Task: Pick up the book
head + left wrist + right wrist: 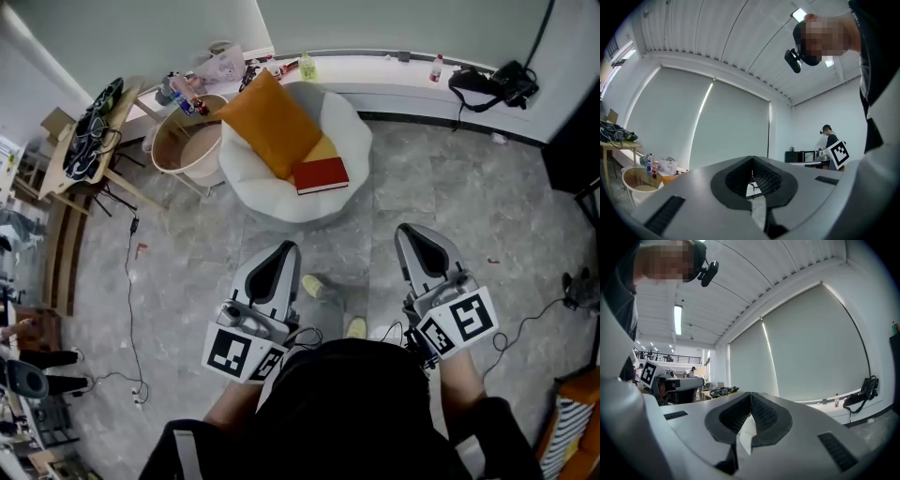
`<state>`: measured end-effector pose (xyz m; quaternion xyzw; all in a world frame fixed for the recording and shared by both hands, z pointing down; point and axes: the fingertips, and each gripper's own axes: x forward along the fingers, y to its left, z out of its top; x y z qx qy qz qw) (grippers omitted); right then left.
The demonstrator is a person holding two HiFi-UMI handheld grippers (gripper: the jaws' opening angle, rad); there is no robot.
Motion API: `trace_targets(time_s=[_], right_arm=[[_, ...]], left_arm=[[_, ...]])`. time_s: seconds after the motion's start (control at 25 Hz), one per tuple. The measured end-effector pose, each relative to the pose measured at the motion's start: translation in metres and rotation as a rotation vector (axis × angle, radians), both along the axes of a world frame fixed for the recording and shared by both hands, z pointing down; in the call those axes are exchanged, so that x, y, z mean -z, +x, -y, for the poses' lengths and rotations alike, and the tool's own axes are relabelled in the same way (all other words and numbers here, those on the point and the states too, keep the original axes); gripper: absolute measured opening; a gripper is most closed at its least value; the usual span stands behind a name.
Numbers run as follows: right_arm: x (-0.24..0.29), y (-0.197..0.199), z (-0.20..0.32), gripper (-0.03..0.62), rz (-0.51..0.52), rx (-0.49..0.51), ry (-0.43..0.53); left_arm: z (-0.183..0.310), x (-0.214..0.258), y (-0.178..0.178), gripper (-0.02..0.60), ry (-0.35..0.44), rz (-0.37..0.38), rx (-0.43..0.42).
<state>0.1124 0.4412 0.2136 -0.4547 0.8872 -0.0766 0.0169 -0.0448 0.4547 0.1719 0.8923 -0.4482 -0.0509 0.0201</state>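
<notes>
**Both grippers shut, book on the chair**

The red book [322, 175] lies flat on the white round chair [352, 136], near the seat's six o'clock edge. Its upper left corner sits against an orange pillow [272, 122], which leans at the book's eleven o'clock. A yellow thing shows between pillow and book — too little of it to name.

The left gripper [285, 247] and the right gripper [409, 229] are held level above the grey floor [525, 206], side by side and apart, both short of the chair. The book lies at about one o'clock from the left tip and eleven o'clock from the right, and neither tip touches it. In the left gripper view the jaws meet tip to tip with nothing between them. The right gripper view shows the same — ribbed pads together, empty.

A round tub [187, 145] stands just beside the chair at its nine o'clock. A black bag [492, 84] rests by the wall at the chair's two o'clock.
</notes>
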Motion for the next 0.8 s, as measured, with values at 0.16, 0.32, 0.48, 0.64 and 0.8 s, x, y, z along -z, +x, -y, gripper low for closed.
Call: trace_targets(time_s=[0.16, 0.32, 0.48, 0.64, 0.8], right_arm=[[-0.007, -0.005, 0.005, 0.017, -0.004, 0.002, 0.002], [-0.011, -0.007, 0.018, 0.016, -0.001, -0.005, -0.010], [-0.016, -0.013, 0.041, 0.017, -0.024, -0.003, -0.015], [-0.024, -0.015, 0.078, 0.017, -0.037, -0.008, -0.040], [-0.026, -0.025, 0.123, 0.016, -0.030, 0.001, -0.060]], left_arm=[[0.008, -0.009, -0.003, 0.012, -0.006, 0.000, -0.005], [0.024, -0.015, -0.005, 0.014, -0.017, 0.004, -0.018], [0.048, -0.019, -0.006, 0.014, -0.019, -0.002, -0.038], [0.085, -0.024, -0.005, 0.014, -0.028, 0.003, -0.051], [0.131, -0.030, -0.009, 0.014, -0.050, -0.007, -0.064]])
